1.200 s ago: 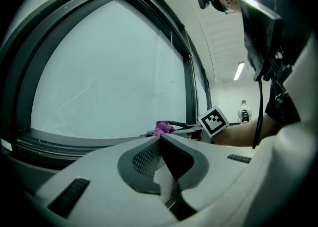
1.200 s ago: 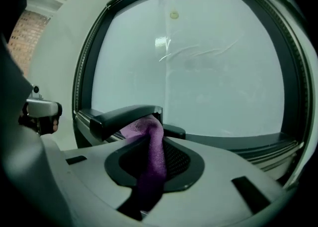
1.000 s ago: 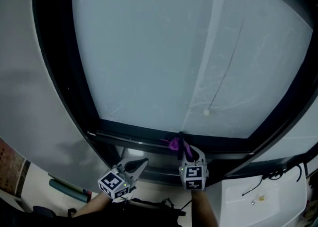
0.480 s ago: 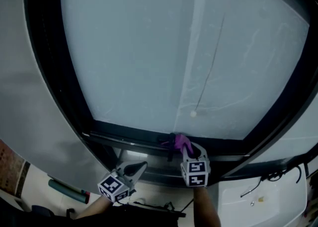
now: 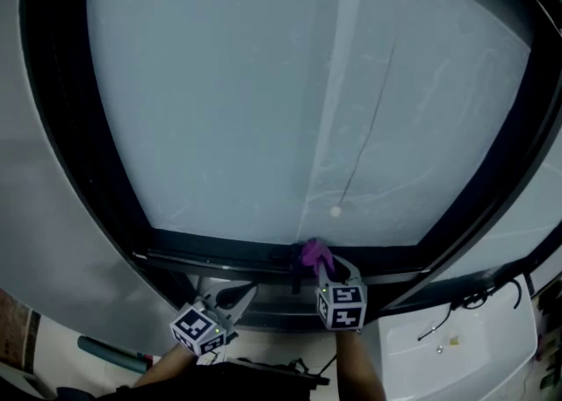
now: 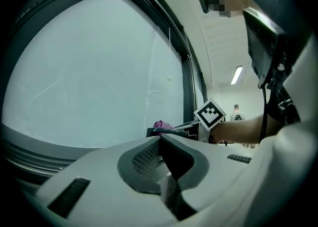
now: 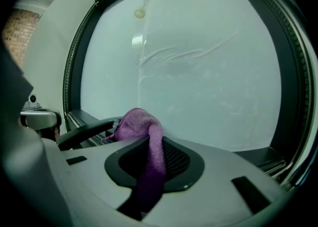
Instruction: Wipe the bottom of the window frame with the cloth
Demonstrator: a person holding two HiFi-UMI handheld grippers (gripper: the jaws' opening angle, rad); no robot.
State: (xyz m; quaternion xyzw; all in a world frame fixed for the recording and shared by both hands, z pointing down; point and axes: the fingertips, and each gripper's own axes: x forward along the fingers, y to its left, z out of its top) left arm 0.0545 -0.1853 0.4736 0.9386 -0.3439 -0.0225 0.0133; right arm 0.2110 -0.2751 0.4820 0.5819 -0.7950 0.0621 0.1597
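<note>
A purple cloth [image 5: 313,254] is pinched in my right gripper [image 5: 321,265] and pressed against the black bottom rail of the window frame [image 5: 219,256], near its middle. In the right gripper view the cloth [image 7: 144,136] bulges out over the shut jaws and hangs down between them. My left gripper [image 5: 239,294] hangs below the rail, left of the right one, jaws shut with nothing between them. In the left gripper view the cloth [image 6: 161,124] shows as a small purple lump beyond the jaw tips, beside the right gripper's marker cube [image 6: 211,114].
A large frosted pane [image 5: 299,92] fills the frame, with a pull cord ending in a small white bead [image 5: 335,211]. A white sink or counter [image 5: 457,338] lies at lower right. A dark tube [image 5: 110,354] lies on the floor at lower left.
The right gripper and cloth have stayed on the bottom rail, shifting only slightly. The head view has drifted, so the window sits a little further left and lower.
</note>
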